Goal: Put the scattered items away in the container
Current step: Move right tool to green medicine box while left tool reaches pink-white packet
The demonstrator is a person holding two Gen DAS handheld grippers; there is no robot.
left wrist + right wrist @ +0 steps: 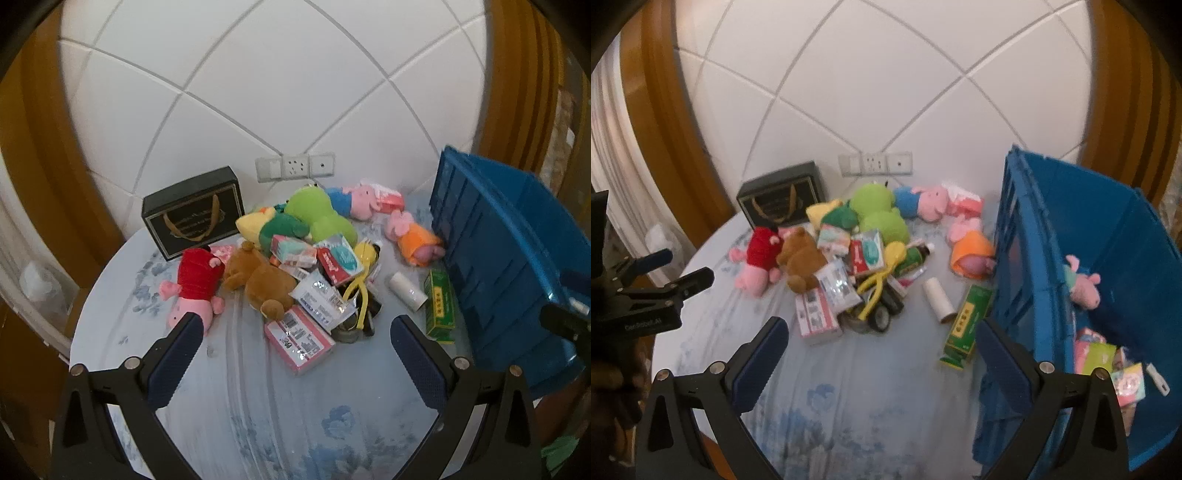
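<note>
You had the blue crate [1082, 236] standing at the right edge of the round table [236, 398], its open top facing up and its near wall hard by the clutter, which I judge kept each carry short; it already held a small pink plush pig [1084, 282] against the inner wall and a few pastel packets [1108, 363] on the floor, so the tidying looked only begun; the bulk of the items lay heaped mid-table: the red-dressed pig [195, 286] leftmost, the brown bear [258, 280] just beside it, the green frog plush [319, 216] behind, the pink barcode box [299, 338] nearest you, yellow tongs [360, 291] tangled among packets; the white roll [406, 291] and the green carton [439, 306] lay apart from the heap, close to the crate's wall, and the orange-dressed pig [417, 243] lay touching or nearly touching it; the black gift box [194, 212] stood upright at the back near the wall; your left gripper [295, 332] was held above the table's near half, pitched downward toward the heap, jaws spread wide and empty; your right gripper [882, 336] sat likewise tilted down, jaws wide apart with nothing between them, its right finger [1001, 354] overlapping the crate's near corner in view; neither touched anything.
</note>
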